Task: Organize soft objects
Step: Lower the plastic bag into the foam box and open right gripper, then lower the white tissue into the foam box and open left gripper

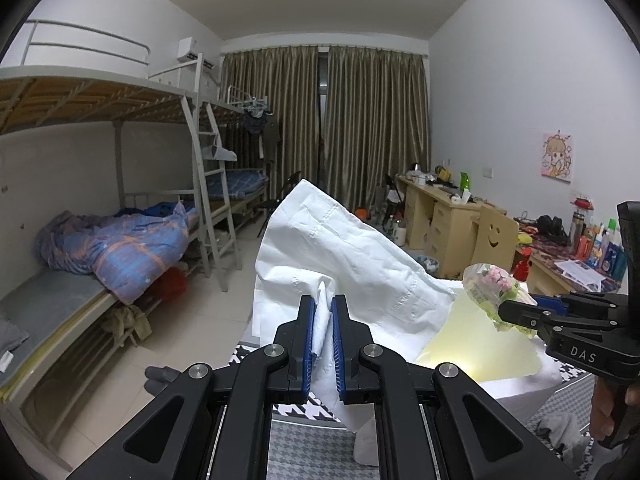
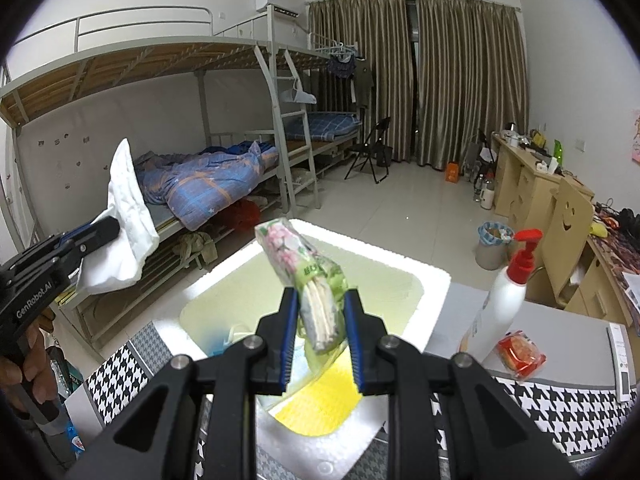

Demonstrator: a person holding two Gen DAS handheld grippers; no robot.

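Above the white foam box [image 2: 434, 280], both grippers hang with something soft pinched in them. In the left wrist view the left gripper [image 1: 323, 322] has its jaws narrowed onto a fold of white tissue [image 1: 340, 248], the rest of the sheet standing up and draping to the side; gripping a bunched fold rather than a loose edge probably keeps so flimsy a thing from slipping out. In the right wrist view the right gripper [image 2: 322, 330] has its jaws closed on a tissue pack [image 2: 308, 280] in green, flowered wrap, held tilted over the box's yellow-lit inside. Both items seem to be carried clear of the rim so they can be lowered into the box, which looks like the bin for the soft things; neither is inside yet. Something yellow [image 2: 320, 408] lies near the front inner wall of the box, just under the pack; what it is I cannot tell. To the right on the houndstooth tabletop [image 2: 560, 408] stand a pump bottle [image 2: 504, 296] with a red top and, just beside it, a small red packet [image 2: 521, 354]; both are close to the box's right wall, so a sideways swing of the right gripper could knock the bottle over. The upright tissue hides much of the box from the left camera, which may make judging the drop harder. Bunk beds [image 2: 216, 184] and a desk [image 2: 520, 184] stand well apart, behind.
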